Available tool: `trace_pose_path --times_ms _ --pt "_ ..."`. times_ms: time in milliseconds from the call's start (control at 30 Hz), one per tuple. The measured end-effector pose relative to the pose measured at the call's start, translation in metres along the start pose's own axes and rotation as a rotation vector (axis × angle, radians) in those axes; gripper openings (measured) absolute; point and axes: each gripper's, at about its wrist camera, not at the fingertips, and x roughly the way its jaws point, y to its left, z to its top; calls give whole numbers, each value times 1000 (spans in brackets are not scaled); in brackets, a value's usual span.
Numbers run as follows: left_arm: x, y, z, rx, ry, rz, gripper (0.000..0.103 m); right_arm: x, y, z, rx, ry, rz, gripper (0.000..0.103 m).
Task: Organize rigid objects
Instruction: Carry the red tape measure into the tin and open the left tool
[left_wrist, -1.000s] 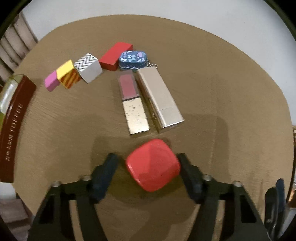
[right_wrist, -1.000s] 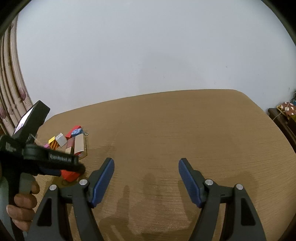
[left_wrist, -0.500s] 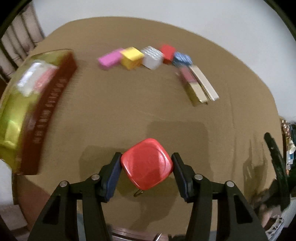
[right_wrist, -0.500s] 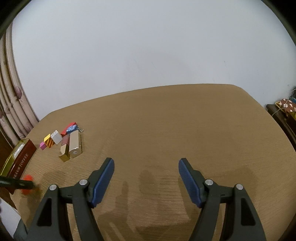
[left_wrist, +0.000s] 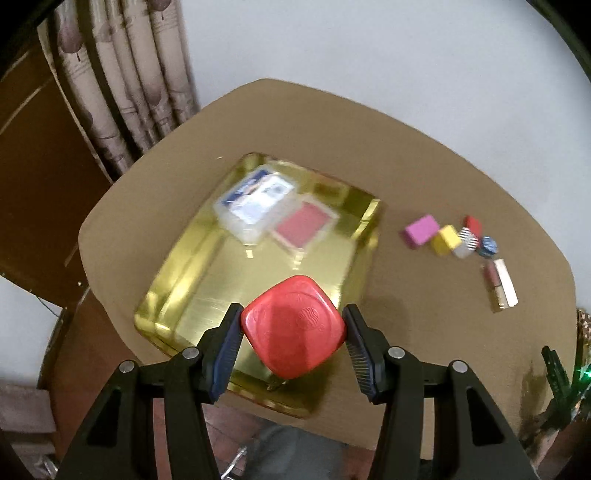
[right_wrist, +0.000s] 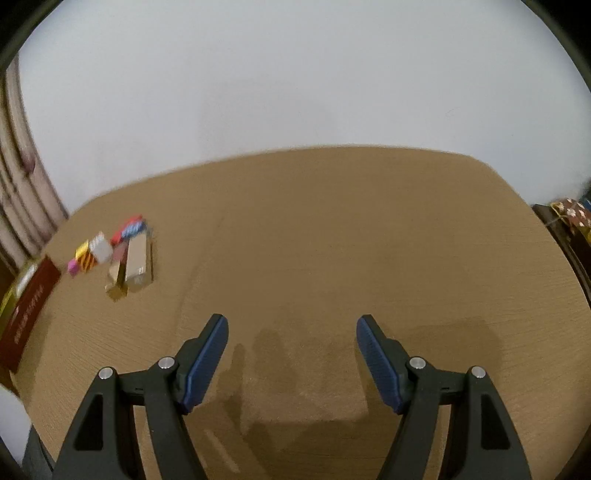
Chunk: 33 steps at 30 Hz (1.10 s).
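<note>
In the left wrist view the left gripper clamps a red rounded-square case at lower centre, its pads pressed against both sides, held above the gold tin. Inside the tin, toward the upper middle, lie a clear box and a red card (both blurred). Small blocks cluster at right on the table. The right gripper stands open over bare tabletop with nothing between its pads.
</note>
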Motion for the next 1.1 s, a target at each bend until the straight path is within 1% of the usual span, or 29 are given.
trace_pose_path --times_ms 67,133,233,367,433,533,700,767,800,867,967,1033,1100 --pt "11 6 1 4 10 9 50 4 11 -2 -53 32 -16 74" --pt "16 16 -2 4 28 -4 50 4 22 -5 -92 44 -39 74" --pt "32 23 5 14 30 -14 50 2 42 -9 -121 59 -20 74" --pt "52 27 16 48 40 8 50 0 71 -10 -158 62 -1 74" --pt "61 31 22 33 56 15 50 0 83 -7 -169 62 8 74" --pt "72 36 31 27 68 38 50 -4 89 3 -166 57 20 74" --pt "87 42 41 28 90 73 50 -5 86 17 -115 58 66 74" --pt "93 42 43 43 92 91 51 -4 84 21 -102 62 73 74" --pt "94 41 43 49 86 102 51 -3 83 22 -98 66 75 74" --pt "93 41 44 55 45 141 51 -1 83 23 -93 74 83 74" --pt "94 41 45 61 41 125 58 8 88 26 -104 96 99 74" --pt "92 42 43 56 38 123 59 16 98 30 -130 110 110 74" --pt "84 43 39 50 26 120 60 19 111 37 -187 112 108 74"
